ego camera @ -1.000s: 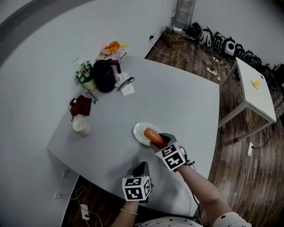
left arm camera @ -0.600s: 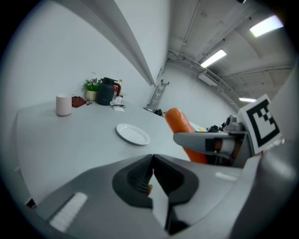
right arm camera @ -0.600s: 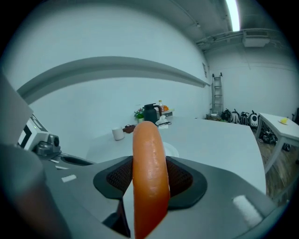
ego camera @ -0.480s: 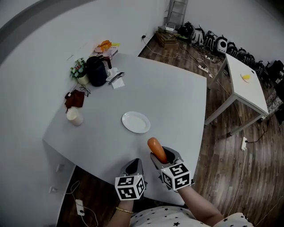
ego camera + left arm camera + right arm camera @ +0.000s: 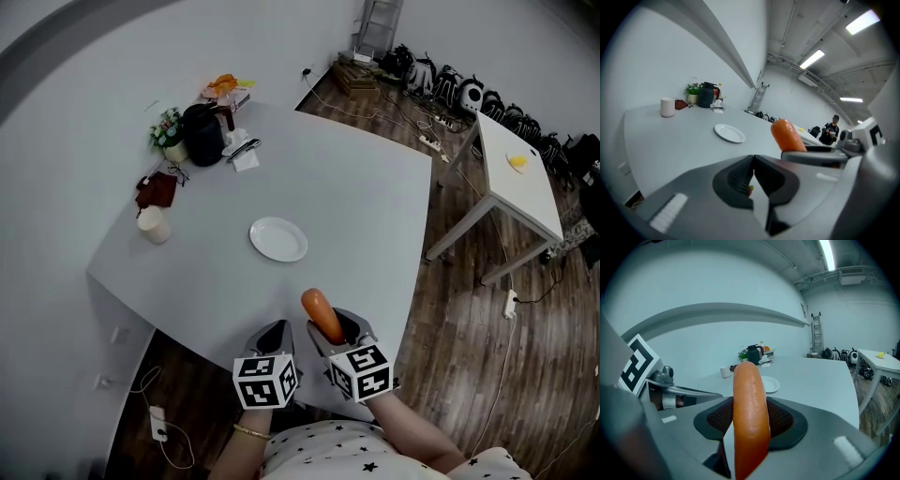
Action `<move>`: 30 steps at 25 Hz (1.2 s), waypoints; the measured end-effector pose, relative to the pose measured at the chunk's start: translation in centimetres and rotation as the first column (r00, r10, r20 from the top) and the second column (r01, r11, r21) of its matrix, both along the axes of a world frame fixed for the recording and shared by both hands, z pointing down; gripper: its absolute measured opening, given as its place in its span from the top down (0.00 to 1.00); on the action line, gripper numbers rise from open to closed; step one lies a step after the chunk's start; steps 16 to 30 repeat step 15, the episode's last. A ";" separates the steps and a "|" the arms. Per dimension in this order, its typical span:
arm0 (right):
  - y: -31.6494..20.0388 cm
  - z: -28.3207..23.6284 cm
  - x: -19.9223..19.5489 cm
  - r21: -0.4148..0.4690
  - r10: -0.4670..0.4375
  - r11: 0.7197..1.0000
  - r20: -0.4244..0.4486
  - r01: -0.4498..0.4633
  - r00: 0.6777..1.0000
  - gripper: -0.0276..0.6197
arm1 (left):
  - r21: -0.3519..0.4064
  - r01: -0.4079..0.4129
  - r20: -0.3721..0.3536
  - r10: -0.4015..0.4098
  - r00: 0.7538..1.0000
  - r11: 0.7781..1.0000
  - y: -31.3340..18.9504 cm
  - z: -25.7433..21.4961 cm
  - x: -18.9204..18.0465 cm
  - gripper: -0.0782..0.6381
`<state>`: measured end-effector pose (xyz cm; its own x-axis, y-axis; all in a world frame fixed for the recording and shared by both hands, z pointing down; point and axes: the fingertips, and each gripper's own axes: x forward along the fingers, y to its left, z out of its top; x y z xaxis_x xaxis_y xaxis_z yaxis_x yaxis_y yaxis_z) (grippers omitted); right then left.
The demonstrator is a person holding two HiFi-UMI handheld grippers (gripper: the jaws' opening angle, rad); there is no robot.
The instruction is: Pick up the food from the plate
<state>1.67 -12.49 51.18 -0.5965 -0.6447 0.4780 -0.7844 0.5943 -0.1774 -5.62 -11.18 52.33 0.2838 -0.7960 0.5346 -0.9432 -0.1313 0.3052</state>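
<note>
- The bench (image 5: 366,197) is bare across its middle and whole right side; a gripper can pass there freely.
- A white plate (image 5: 278,239) lies alone near the middle, with open surface all round it.
- Obstacles crowd the far left corner: a dark kettle (image 5: 202,134), a flower pot (image 5: 170,131), papers (image 5: 244,155), a dark red cloth (image 5: 156,190), and a white cup (image 5: 153,225) by the left edge.
- At the near edge, the left gripper (image 5: 275,333) and right gripper (image 5: 330,328) hang side by side with only a narrow gap between them.
- The orange food (image 5: 320,314) clamped in the right fingers juts forward, well short of the plate.
- A second white table (image 5: 516,178) stands apart on the right, with wooden floor (image 5: 469,309) between.
</note>
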 end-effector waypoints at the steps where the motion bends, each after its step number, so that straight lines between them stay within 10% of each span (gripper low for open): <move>1: 0.1 0.0 -0.1 0.001 -0.004 1.000 0.001 0.004 1.000 0.64 | 0.004 0.002 0.002 -0.002 1.000 1.000 0.1 -0.1 0.0 0.88; 30: 1.0 -0.2 -1.0 0.003 -0.006 1.000 0.011 0.006 1.000 0.64 | 0.008 -0.025 0.006 0.025 1.000 1.000 0.7 -0.6 0.2 0.88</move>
